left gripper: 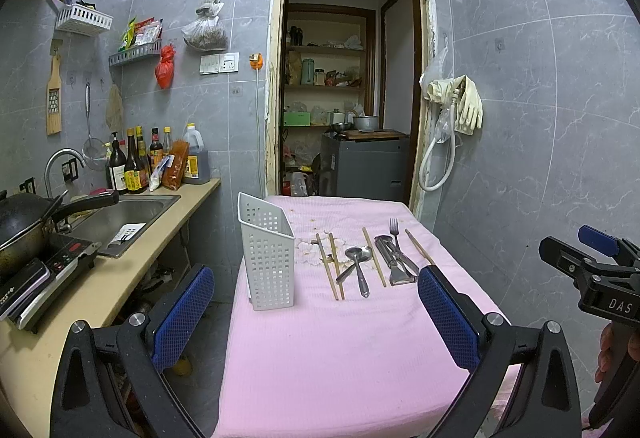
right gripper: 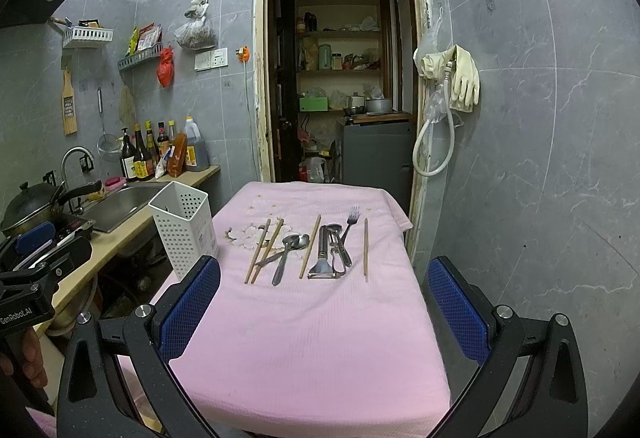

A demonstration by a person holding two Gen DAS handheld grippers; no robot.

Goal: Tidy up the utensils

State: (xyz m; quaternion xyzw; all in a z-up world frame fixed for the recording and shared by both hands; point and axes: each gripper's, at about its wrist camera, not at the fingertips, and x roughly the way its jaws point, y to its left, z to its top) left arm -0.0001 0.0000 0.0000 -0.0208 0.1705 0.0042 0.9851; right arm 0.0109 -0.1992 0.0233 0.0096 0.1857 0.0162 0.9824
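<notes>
A white perforated utensil holder [left gripper: 269, 256] [right gripper: 185, 232] stands upright at the left of the pink-covered table [left gripper: 340, 350] [right gripper: 312, 350]. To its right lie several wooden chopsticks [left gripper: 332, 265] [right gripper: 262, 250], two metal spoons [left gripper: 357, 265] [right gripper: 289, 248], a peeler [left gripper: 394, 260] [right gripper: 322, 258] and a fork [left gripper: 395, 230] [right gripper: 351, 221]. My left gripper [left gripper: 316, 314] hangs open above the table's near half, nothing between its blue pads. My right gripper [right gripper: 324, 310] is open too, short of the utensils. Each gripper shows at the edge of the other's view.
A counter on the left carries a sink [left gripper: 120, 215], a wok [left gripper: 20, 226] on a cooktop, and sauce bottles [left gripper: 136, 161]. An open doorway [left gripper: 348, 77] behind the table leads to shelves. Rubber gloves [left gripper: 460, 101] and a hose hang on the right wall.
</notes>
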